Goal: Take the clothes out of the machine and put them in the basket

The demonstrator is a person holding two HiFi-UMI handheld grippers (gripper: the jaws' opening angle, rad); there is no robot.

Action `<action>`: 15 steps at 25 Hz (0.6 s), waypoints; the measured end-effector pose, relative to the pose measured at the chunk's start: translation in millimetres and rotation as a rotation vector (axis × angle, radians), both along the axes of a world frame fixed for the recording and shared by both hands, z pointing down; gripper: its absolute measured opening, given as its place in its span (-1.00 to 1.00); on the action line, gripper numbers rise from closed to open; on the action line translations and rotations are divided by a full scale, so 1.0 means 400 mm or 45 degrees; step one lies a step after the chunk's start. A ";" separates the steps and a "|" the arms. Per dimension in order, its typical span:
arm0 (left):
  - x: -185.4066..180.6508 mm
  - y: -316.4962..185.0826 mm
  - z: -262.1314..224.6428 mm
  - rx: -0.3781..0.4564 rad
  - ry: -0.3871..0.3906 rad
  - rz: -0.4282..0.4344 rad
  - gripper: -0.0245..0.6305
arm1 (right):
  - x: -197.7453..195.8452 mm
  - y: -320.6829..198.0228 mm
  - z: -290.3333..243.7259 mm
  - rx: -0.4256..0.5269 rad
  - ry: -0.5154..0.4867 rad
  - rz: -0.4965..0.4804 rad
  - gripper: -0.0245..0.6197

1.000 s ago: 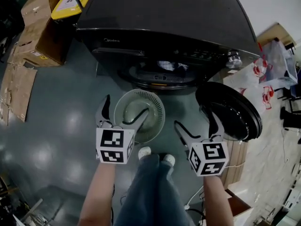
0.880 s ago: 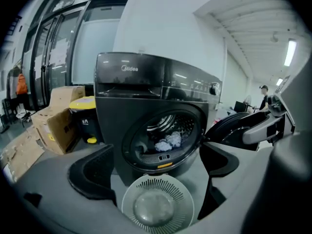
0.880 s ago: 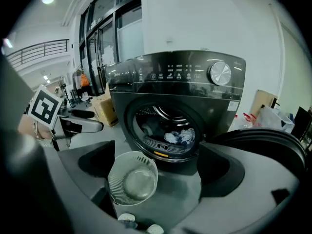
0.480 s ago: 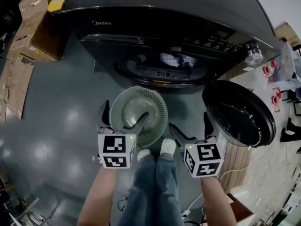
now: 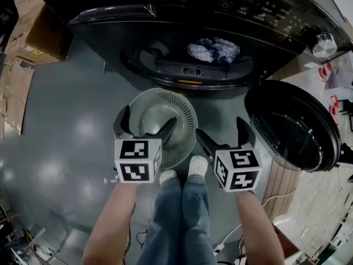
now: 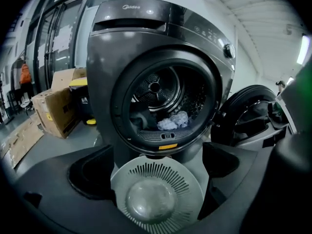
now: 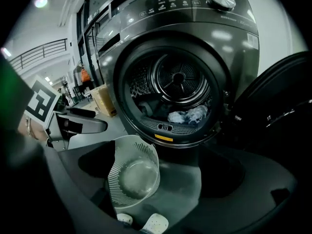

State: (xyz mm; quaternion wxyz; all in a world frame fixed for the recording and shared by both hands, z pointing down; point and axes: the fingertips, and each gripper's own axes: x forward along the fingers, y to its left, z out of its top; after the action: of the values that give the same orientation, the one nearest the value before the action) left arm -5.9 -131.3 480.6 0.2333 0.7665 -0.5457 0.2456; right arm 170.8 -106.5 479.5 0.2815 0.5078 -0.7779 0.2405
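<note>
A dark front-loading machine (image 5: 182, 15) stands with its round door (image 5: 292, 127) swung open to the right. Pale crumpled clothes (image 5: 212, 49) lie in the drum's front (image 6: 173, 122) (image 7: 187, 115). A round slotted grey basket (image 5: 162, 123) sits on the floor just below the opening, with nothing in it (image 6: 156, 199) (image 7: 134, 177). My left gripper (image 5: 146, 127) hangs open over the basket's near left rim. The right gripper (image 5: 223, 134) is open too, to the right of the basket, near the door.
Cardboard boxes (image 5: 38, 21) and flattened cardboard (image 5: 14, 93) lie at the left on the grey floor (image 5: 60, 142). A person's legs and white shoes (image 5: 182, 175) stand just behind the basket. Pale tiled floor and cables show at the right.
The view has moved closer to the machine, so the drum opening and the clothes show more fully. Both grippers stay open near the basket, shifted slightly forward.
</note>
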 end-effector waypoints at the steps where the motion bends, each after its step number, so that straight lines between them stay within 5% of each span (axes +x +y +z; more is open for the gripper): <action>1: -0.001 -0.004 0.012 -0.011 0.002 -0.003 0.81 | 0.001 -0.013 0.010 0.000 -0.021 0.008 0.73; 7: -0.006 -0.064 0.045 -0.022 -0.012 -0.016 0.81 | -0.008 -0.116 0.065 -0.009 -0.115 -0.007 0.73; 15: -0.009 -0.150 0.065 -0.035 0.003 -0.121 0.81 | -0.011 -0.283 0.129 0.071 -0.022 -0.080 0.73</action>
State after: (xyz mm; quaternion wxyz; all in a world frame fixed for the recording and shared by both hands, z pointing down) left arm -9.7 -191.1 506.5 0.2559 0.7367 -0.5778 0.2410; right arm 166.5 -219.7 531.2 0.2680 0.4886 -0.8022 0.2143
